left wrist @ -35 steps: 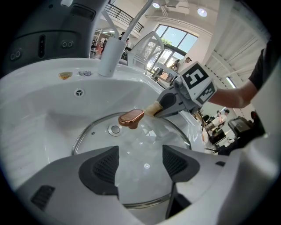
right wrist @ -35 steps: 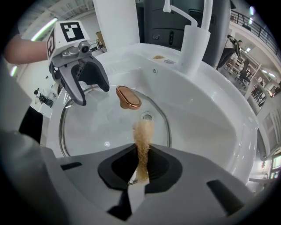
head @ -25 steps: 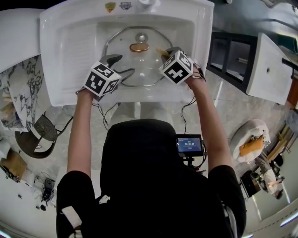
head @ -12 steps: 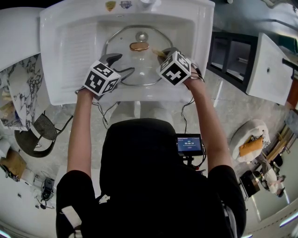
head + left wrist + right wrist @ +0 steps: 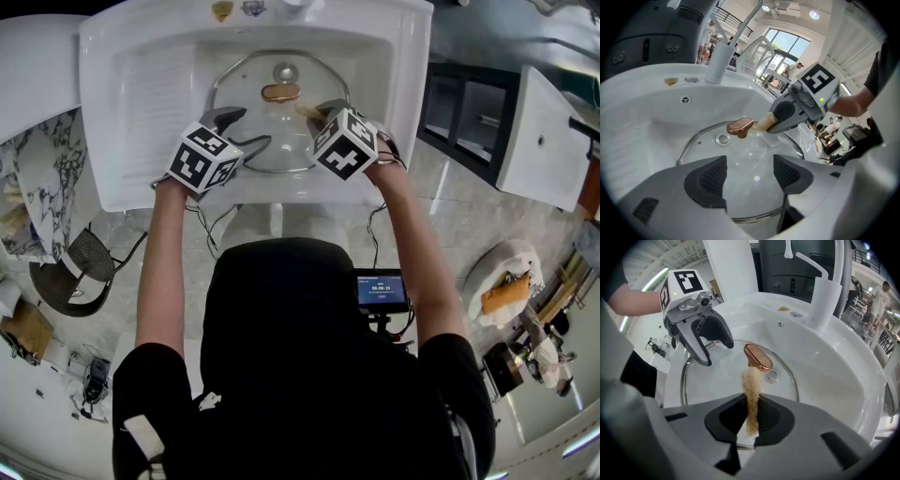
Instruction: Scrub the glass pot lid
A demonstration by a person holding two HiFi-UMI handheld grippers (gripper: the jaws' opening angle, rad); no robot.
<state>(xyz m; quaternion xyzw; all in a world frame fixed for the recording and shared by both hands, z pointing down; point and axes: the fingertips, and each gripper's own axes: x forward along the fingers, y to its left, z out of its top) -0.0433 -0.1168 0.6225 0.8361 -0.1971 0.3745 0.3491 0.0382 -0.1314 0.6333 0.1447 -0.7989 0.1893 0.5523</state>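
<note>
My right claw is clamped on a tan scrub pad, its tip by the copper knob of the glass pot lid, which lies flat in the white sink. I'd press lightly, circle the knob, then work outward. My left claw hangs wide over the near rim, gripping nothing. The glass looks clear and steel-rimmed.

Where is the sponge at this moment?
The sponge is clamped in the right claw, its tip beside the copper knob of the glass lid in the sink.
</note>
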